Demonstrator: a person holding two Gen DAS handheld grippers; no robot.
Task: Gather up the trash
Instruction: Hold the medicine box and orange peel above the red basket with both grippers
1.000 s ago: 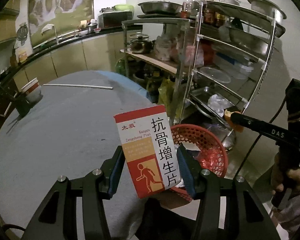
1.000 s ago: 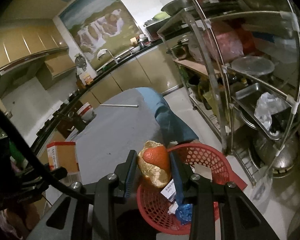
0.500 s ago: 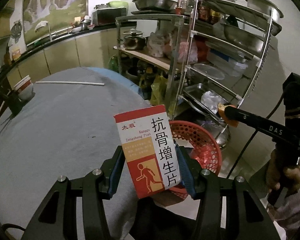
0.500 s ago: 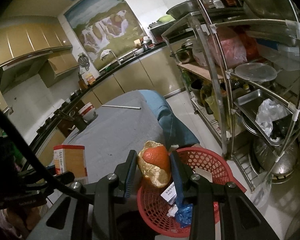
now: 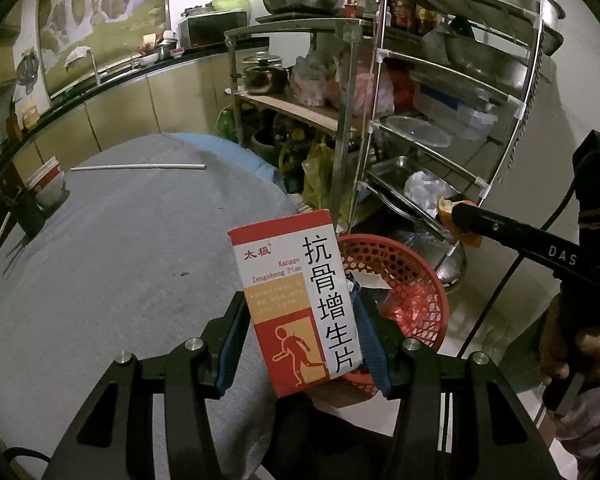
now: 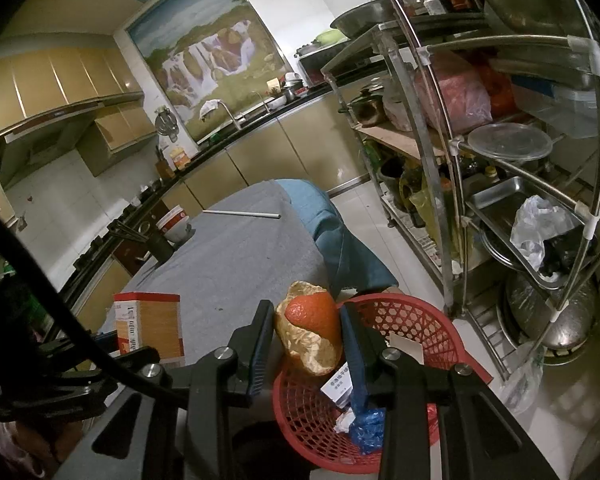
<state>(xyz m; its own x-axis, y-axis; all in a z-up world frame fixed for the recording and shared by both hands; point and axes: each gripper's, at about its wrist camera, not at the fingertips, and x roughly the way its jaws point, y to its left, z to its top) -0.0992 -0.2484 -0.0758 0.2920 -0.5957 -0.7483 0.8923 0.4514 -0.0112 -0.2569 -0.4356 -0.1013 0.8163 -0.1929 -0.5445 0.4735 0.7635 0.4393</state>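
My left gripper [image 5: 298,312] is shut on a red, white and orange medicine box [image 5: 296,300], held upright above the edge of the grey table [image 5: 120,260]. The box also shows in the right wrist view [image 6: 150,326]. My right gripper [image 6: 306,332] is shut on an orange peel [image 6: 310,334], held above the near rim of a red mesh basket [image 6: 428,332]. The basket [image 5: 404,276] stands beside the table and holds paper scraps and a blue wrapper [image 6: 366,426]. The right gripper [image 5: 460,220] with the peel also shows in the left wrist view.
A metal rack [image 5: 440,120] with pots, pans and bags stands right behind the basket. A white rod [image 5: 140,167] and stacked bowls [image 5: 46,186] lie at the table's far side. A blue cloth [image 6: 332,232] hangs off the table edge. Kitchen counter runs along the back wall.
Both grippers kept their hold. The right gripper with the peel has shifted slightly farther over the basket side; the left view has turned a little to the right.
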